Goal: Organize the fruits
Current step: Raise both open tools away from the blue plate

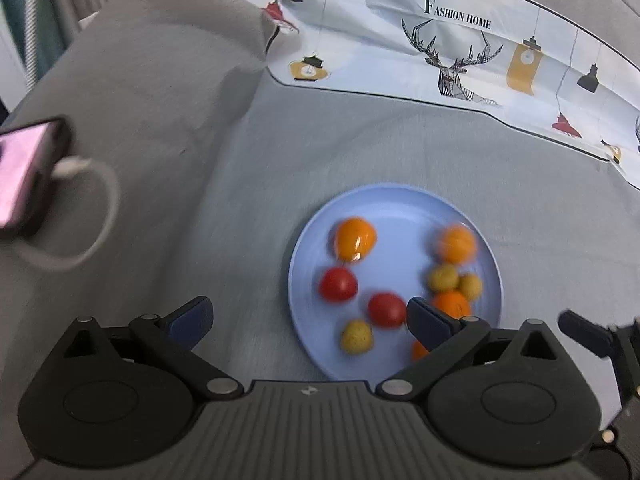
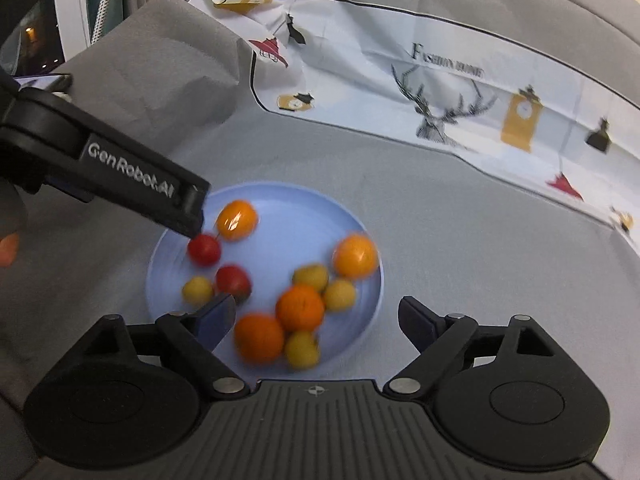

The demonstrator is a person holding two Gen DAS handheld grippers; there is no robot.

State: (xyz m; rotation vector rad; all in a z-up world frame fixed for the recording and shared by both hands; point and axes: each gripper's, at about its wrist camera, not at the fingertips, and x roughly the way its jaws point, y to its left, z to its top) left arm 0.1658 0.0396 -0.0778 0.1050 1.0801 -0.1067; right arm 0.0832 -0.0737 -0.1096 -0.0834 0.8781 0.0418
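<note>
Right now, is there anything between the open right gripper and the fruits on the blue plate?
Nothing visible blocks the right gripper: the nearest orange fruit lies on the blue plate just ahead of its open jaws. The left gripper hangs over the plate's far left side, by a red fruit.

My matt black plastic left gripper [image 1: 308, 316] hangs over a smooth pale-blue plastic plate [image 1: 400, 204] of glossy orange fruits [image 1: 355, 239], on matt grey woven cloth [image 1: 240, 184].

Lighting was soft and even, barely any shadows. The fruits [image 2: 300, 280] came out motion-blurred with small glints, and fisheye bent the edges hard.
</note>
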